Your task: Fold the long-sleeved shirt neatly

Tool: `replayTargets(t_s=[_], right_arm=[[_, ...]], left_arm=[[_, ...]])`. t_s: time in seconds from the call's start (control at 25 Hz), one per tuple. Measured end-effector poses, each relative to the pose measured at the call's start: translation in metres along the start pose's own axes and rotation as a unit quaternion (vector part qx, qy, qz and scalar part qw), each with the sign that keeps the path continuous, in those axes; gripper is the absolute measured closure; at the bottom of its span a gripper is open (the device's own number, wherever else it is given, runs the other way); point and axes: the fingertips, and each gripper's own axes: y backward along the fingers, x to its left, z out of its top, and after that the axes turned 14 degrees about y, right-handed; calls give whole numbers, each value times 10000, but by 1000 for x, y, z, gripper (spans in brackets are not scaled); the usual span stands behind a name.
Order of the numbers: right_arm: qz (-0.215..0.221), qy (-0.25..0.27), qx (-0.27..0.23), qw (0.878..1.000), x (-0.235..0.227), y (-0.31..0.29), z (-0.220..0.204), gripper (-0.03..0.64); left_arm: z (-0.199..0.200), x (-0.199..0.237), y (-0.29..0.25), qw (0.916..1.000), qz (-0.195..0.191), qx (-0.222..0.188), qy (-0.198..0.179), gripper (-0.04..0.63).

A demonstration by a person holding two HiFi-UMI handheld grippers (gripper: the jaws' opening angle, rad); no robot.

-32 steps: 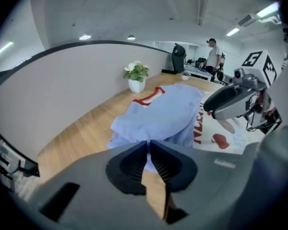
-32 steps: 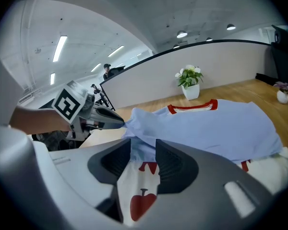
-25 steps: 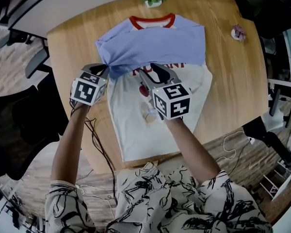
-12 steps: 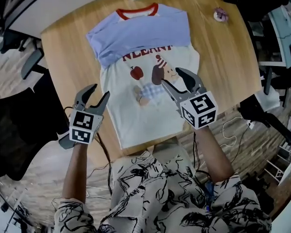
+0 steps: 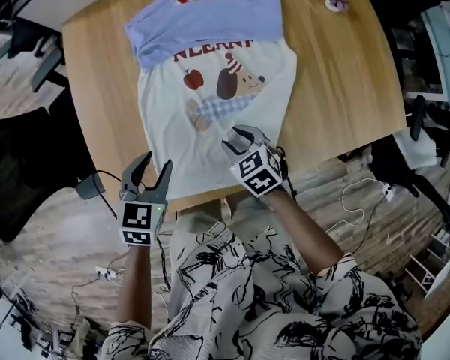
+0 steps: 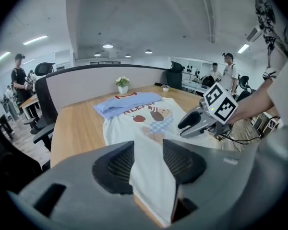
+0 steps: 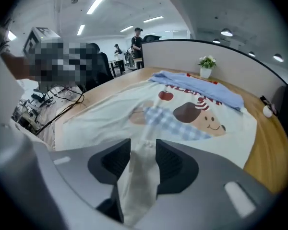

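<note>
The shirt lies flat on the round wooden table, its blue sleeves folded across the chest and its hem toward me. My left gripper hovers at the near table edge, just left of the hem's left corner. Its jaws have just been opening and stand open; the left gripper view shows hem cloth below the gap, not pinched. My right gripper sits on the right part of the hem. Its jaws have just been closing, and a raised ridge of white cloth fills the gap between the pads.
A small flower pot stands at the table's far edge, and a small pink object at the far right. A dark office chair stands to the left. Cables trail on the floor. People stand at the back.
Both grippers pulled back from the sleeve fold to the near hem. The left let go of the blue sleeve and opened. The right dropped onto the hem and took up cloth.
</note>
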Motion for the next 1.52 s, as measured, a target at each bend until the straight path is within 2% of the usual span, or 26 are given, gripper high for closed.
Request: replayTargets(t_s=[0.2, 0.28, 0.4, 0.56, 0.68, 0.84, 1.12, 1.28, 1.52], right_arm=[[-52, -7, 51, 10000, 0, -14, -10, 544], [-71, -87, 6, 9999, -2, -12, -9, 569], [-174, -313, -217, 9991, -9, 4, -6, 578], [-448, -985, -752, 9913, -26, 60, -14, 578], [-687, -1492, -1140, 9798, -42, 113, -33, 578], [-1215, -2014, -1563, 9593, -59, 167, -74, 578], [-1891, -2739, -1937, 9229, -67, 202, -161, 577], [-1988, -3232, -2204, 8986, -76, 204, -195, 577], [-1881, -3546, -2309, 8863, -78, 187, -216, 577]], left_arm=[[-26, -22, 8, 10000, 39, 82, 5, 405], [-34, -26, 11, 9999, 48, 124, 12, 407], [-42, -32, 14, 9999, 49, 144, 16, 407], [-57, -29, 27, 9994, 293, 95, 185, 407], [-70, -23, 39, 9971, 637, -15, 422, 407], [-89, -25, 52, 9927, 959, -50, 724, 385], [-144, -17, 63, 9832, 1460, -17, 1099, 382], [-165, -4, 45, 9779, 1575, 96, 1375, 382], [-172, 8, 19, 9719, 1517, 188, 1792, 393]])
